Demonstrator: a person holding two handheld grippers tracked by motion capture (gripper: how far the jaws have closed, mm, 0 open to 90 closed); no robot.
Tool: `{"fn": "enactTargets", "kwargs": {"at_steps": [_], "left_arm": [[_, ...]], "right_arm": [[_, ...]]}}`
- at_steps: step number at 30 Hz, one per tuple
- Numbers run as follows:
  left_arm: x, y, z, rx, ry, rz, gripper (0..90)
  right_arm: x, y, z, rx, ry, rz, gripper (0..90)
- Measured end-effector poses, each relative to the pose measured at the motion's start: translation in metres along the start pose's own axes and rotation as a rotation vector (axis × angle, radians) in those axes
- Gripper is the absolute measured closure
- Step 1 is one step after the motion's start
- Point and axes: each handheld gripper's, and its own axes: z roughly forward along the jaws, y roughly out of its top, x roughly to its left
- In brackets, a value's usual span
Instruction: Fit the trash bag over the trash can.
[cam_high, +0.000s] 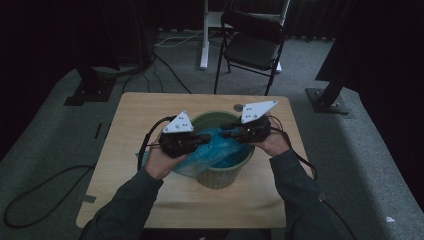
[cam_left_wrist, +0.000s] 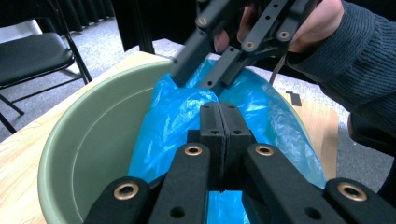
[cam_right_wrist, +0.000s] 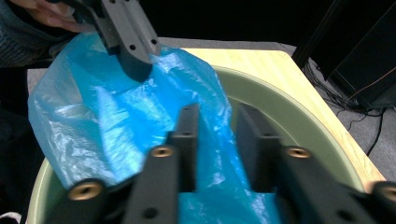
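Observation:
A pale green bucket (cam_high: 222, 177) stands in the middle of the wooden table (cam_high: 135, 112). A blue plastic bag (cam_high: 220, 150) lies in it and spills over its left rim. My left gripper (cam_high: 206, 137) hovers over the bucket's left side. In the left gripper view its jaws (cam_left_wrist: 219, 108) are pressed together on a fold of the bag (cam_left_wrist: 168, 126). My right gripper (cam_high: 225, 130) reaches in from the right rim. In the right gripper view its jaws (cam_right_wrist: 219, 114) stand apart with bag film (cam_right_wrist: 93, 107) loose between them, near the left gripper (cam_right_wrist: 133, 65).
A black folding chair (cam_high: 252, 42) stands behind the table, with a white stand leg beside it. Cables run over the grey carpet to the left and right. A small round mark (cam_high: 238, 107) lies near the table's far edge. Black stand bases flank the table.

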Motion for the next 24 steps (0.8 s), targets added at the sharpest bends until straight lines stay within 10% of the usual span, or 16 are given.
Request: {"fn": "enactTargets", "kwargs": {"at_steps": [18,24], "left_arm": [[0.021,-0.017,-0.029,-0.039,0.106,-0.071,81.5],[0.02,-0.022,-0.024,-0.001,0.077,-0.055,73.1]], "right_arm": [[0.006,0.0,-0.012,-0.022,-0.057,-0.02,89.7],[0.004,0.0,-0.011,-0.037,-0.062,-0.011,89.6]]}}
